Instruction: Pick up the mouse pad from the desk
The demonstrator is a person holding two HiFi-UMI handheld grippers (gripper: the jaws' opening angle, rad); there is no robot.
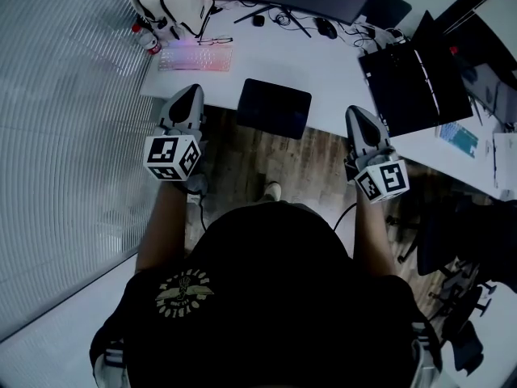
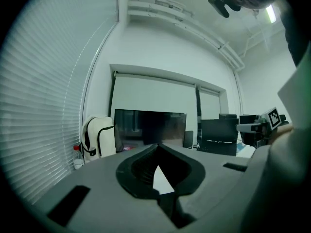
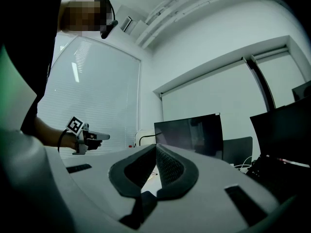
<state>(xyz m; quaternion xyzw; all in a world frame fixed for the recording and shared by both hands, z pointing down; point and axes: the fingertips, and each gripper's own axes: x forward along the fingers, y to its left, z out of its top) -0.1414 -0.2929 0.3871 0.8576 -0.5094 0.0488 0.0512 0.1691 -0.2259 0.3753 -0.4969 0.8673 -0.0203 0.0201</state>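
Lying on the white desk (image 1: 323, 67), the dark mouse pad (image 1: 275, 107) sits between the two tongs, a little ahead of their tips. The left tongs (image 1: 191, 92) are closed tight with nothing inside. The right tongs (image 1: 355, 112) are closed and empty too. Neither one touches the pad.

No lettering can be read anywhere. The black-and-white square markers (image 1: 172, 153) on the left gripper (image 1: 192, 89) and right gripper (image 1: 356, 110) show patterns, not words. A pale winged emblem (image 1: 184, 291) on the person's dark top (image 1: 283, 297) is too small to read.
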